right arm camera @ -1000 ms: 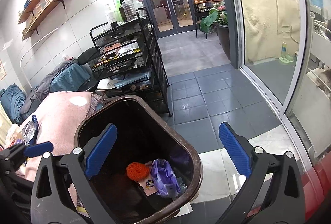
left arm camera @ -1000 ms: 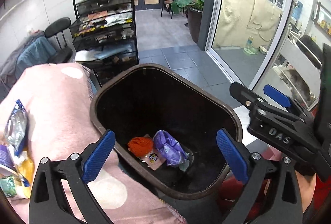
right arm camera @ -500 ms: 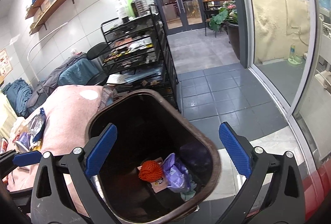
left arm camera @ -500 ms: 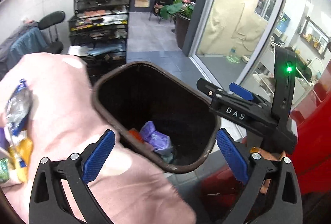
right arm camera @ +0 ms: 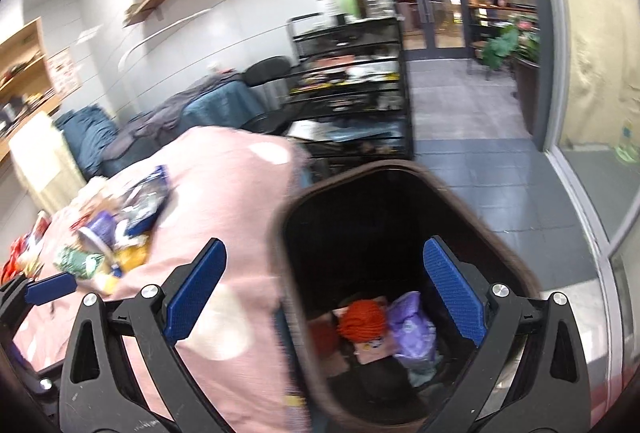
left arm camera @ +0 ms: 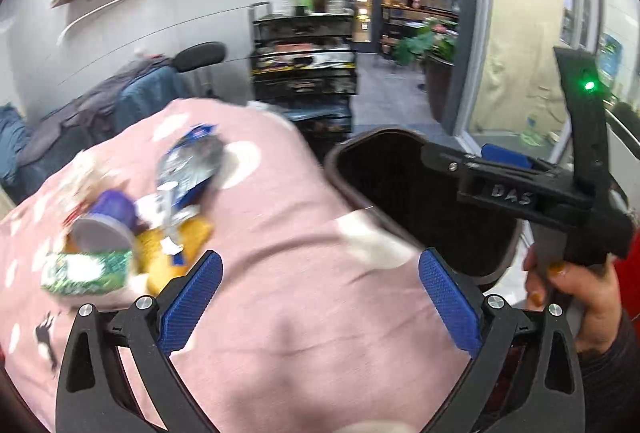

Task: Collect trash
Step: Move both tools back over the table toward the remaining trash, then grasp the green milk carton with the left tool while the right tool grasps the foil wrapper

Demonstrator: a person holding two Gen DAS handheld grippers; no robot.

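Note:
A brown trash bin (right arm camera: 472, 209) stands beside a table under a pink cloth (left arm camera: 288, 233); it also shows in the left wrist view (left arm camera: 340, 169). Inside it lie an orange ball (right arm camera: 364, 319), a purple wrapper (right arm camera: 412, 321) and a pink card (right arm camera: 372, 347). A pile of trash sits on the cloth: a silver-blue bag (left arm camera: 192, 161), a purple cup (left arm camera: 108, 217), a green wrapper (left arm camera: 84, 271) and yellow packets (left arm camera: 180, 241). My left gripper (left arm camera: 320, 301) is open and empty above the cloth, right of the pile. My right gripper (right arm camera: 324, 289) is open and empty over the bin's near rim.
A black wire rack (left arm camera: 304, 65) with bottles on top stands behind the table. A black chair (left arm camera: 200, 57) draped with clothes is at the back left. Glass doors and a potted plant (left arm camera: 432, 45) lie beyond the grey tiled floor (right arm camera: 480, 137).
Both grippers have swung left, away from over the bin toward the pink table. The trash pile has come into fuller view. Both stay open and empty.

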